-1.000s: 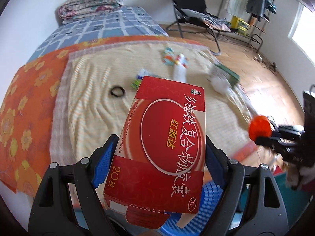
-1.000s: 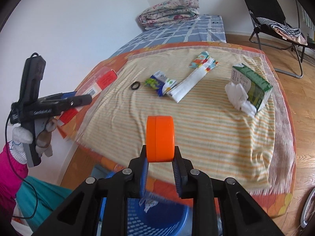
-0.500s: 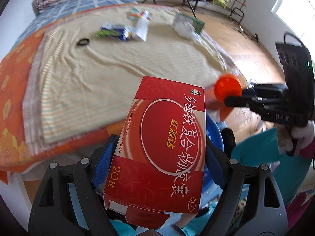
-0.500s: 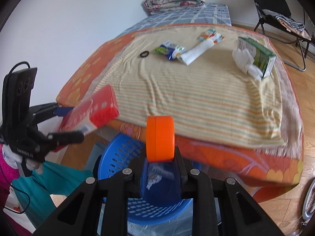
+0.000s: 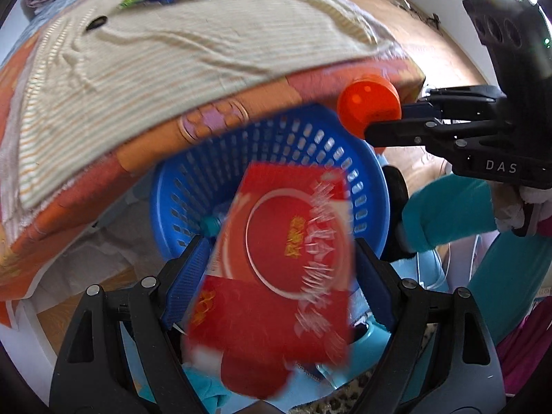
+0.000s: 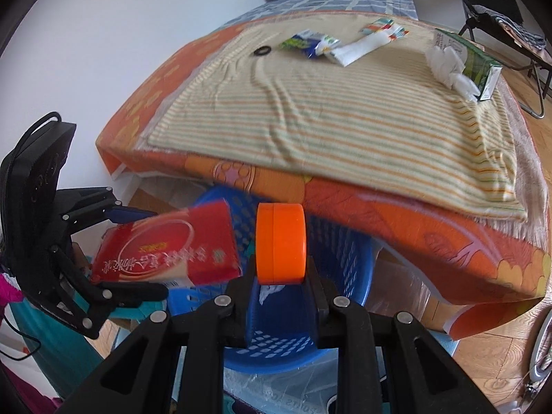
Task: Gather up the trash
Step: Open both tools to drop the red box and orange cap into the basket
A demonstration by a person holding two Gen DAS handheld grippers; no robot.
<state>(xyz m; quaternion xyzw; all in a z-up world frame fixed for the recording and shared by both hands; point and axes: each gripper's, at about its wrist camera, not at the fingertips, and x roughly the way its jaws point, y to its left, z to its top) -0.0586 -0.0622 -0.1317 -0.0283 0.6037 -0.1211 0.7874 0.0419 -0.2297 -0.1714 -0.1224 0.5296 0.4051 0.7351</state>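
Observation:
A red medicine box (image 5: 279, 265) sits blurred between the jaws of my left gripper (image 5: 279, 276), right over the blue plastic basket (image 5: 193, 172). The jaws stand a little wider than the box, with a gap on each side. In the right wrist view the red box (image 6: 169, 245) tilts over the basket (image 6: 345, 245) beside the left gripper (image 6: 134, 252). My right gripper (image 6: 281, 276) is shut on an orange round lid (image 6: 281, 241), also above the basket; it also shows in the left wrist view (image 5: 390, 127) with the lid (image 5: 365, 107).
The bed (image 6: 327, 110) with a striped blanket stands behind the basket and overhangs it. On it lie a green carton with tissue (image 6: 462, 62), snack wrappers (image 6: 310, 43), a white wrapper (image 6: 358, 48) and a black ring (image 6: 263, 50). A folding chair (image 6: 500, 17) stands far right.
Both grippers have come down from the bed to just over the blue basket. The left jaws have opened and the red box is slipping out, blurred. The orange lid stays gripped.

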